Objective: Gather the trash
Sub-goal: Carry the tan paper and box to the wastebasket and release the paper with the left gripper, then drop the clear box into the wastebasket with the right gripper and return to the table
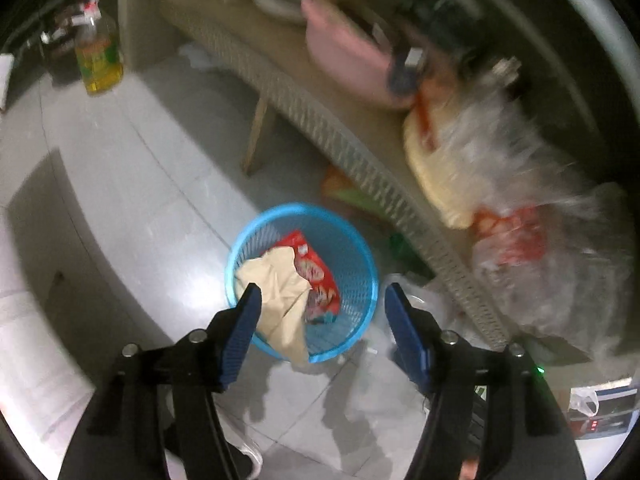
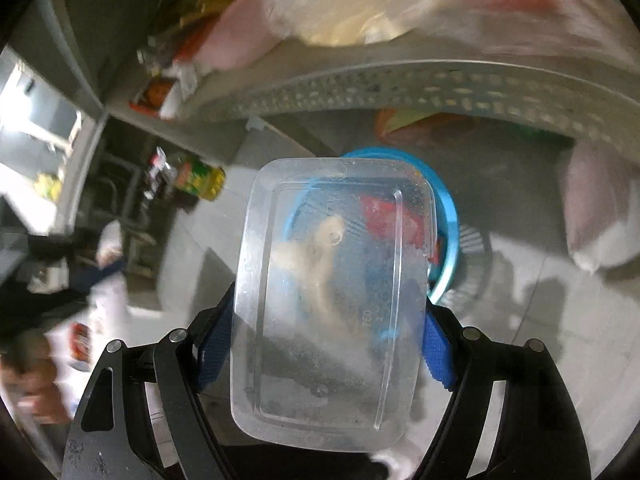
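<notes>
A blue mesh trash basket (image 1: pixel 362 252) stands on the tiled floor beside a wicker table. Inside it lie a crumpled beige paper (image 1: pixel 276 280), which hangs over the near rim, and a red snack wrapper (image 1: pixel 318 270). My left gripper (image 1: pixel 323 286) hovers above the basket, open, with nothing pressed between its blue pads (image 1: pixel 240 336). In the right wrist view, my right gripper (image 2: pixel 328 304) is shut on a clear rectangular plastic container (image 2: pixel 332 340), held by its long sides above the basket (image 2: pixel 450 208). The container hides most of the basket.
The wicker table (image 1: pixel 360 160) carries clear plastic bags (image 1: pixel 520 184) and a pink item (image 1: pixel 348 56). A bottle of yellow oil (image 1: pixel 100 60) stands on the floor at far left. A white plastic bag (image 1: pixel 424 300) lies by the basket under the table's edge.
</notes>
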The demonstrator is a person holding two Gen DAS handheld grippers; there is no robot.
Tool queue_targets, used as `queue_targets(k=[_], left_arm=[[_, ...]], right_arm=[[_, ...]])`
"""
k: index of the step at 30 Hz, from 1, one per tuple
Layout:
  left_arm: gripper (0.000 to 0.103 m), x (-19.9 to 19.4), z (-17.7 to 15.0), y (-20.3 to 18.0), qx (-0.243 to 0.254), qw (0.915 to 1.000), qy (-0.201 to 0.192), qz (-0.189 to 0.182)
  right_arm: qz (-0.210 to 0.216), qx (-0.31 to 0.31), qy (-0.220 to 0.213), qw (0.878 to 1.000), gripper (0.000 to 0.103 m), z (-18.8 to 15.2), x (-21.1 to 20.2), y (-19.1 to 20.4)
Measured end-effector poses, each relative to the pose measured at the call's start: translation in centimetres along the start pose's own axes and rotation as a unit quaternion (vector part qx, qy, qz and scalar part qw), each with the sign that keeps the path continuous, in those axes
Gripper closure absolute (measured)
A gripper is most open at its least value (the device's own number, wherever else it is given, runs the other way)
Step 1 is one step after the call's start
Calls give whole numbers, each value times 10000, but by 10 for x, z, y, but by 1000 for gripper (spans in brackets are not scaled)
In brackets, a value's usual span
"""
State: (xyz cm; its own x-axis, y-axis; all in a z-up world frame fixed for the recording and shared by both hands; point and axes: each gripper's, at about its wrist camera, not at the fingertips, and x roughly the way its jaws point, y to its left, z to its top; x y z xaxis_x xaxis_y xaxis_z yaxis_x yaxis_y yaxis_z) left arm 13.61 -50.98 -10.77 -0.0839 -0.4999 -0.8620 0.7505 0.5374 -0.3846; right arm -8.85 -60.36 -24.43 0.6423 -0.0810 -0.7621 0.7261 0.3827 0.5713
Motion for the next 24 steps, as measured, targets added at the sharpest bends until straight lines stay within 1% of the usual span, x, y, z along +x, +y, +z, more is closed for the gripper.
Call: queue_targets(k=[2,5,6,7,9,12,13,14,15,17,18,20,22,24], left_arm=[[37,-38,-2,6,51,9995,-322,39],[35,-87,-9,19,100,9972,-729,164],[34,-99,-13,23,94,9964,-819,200],[33,-114,-18,27,87,9955,-926,208],[32,-136,-30,34,119,9938,-1080,250],[29,-169,-53,46,200,9903,-1310,429],[29,-176,-59,50,231,9892,-1370,473],[28,-187,-69,54,290,9866,-1488,603],[28,-193,-78,55,351,9839,-1581,752],[27,-209,-96,63,532,9765,-1786,1083],[26,-213,-104,66,571,9744,-1829,1172],[26,-223,-118,76,565,9726,-1874,1259],[26,-236,-134,90,457,9715,-1947,1271],[26,-247,-147,101,344,9699,-2037,1287]], right_arm=[[-140,-244,58,9996,28,3,14,10],[-565,-837,-5,9949,27,8,37,34],[-738,-1089,-68,9913,26,10,44,43],[-909,-1303,-133,9872,23,10,50,49],[-1224,-1819,-208,9754,18,12,70,65],[-1689,-2344,58,9573,17,12,103,74],[-1793,-2430,113,9532,17,11,109,74],[-1833,-2460,127,9517,17,9,112,74],[-1842,-2434,130,9522,17,8,112,72],[-1765,-2288,138,9572,16,6,107,65],[-1710,-2186,130,9606,16,4,102,59],[-1687,-2097,120,9630,16,0,91,51],[-1620,-2034,97,9655,16,-2,87,56],[-1502,-1933,33,9696,16,-5,73,56]])
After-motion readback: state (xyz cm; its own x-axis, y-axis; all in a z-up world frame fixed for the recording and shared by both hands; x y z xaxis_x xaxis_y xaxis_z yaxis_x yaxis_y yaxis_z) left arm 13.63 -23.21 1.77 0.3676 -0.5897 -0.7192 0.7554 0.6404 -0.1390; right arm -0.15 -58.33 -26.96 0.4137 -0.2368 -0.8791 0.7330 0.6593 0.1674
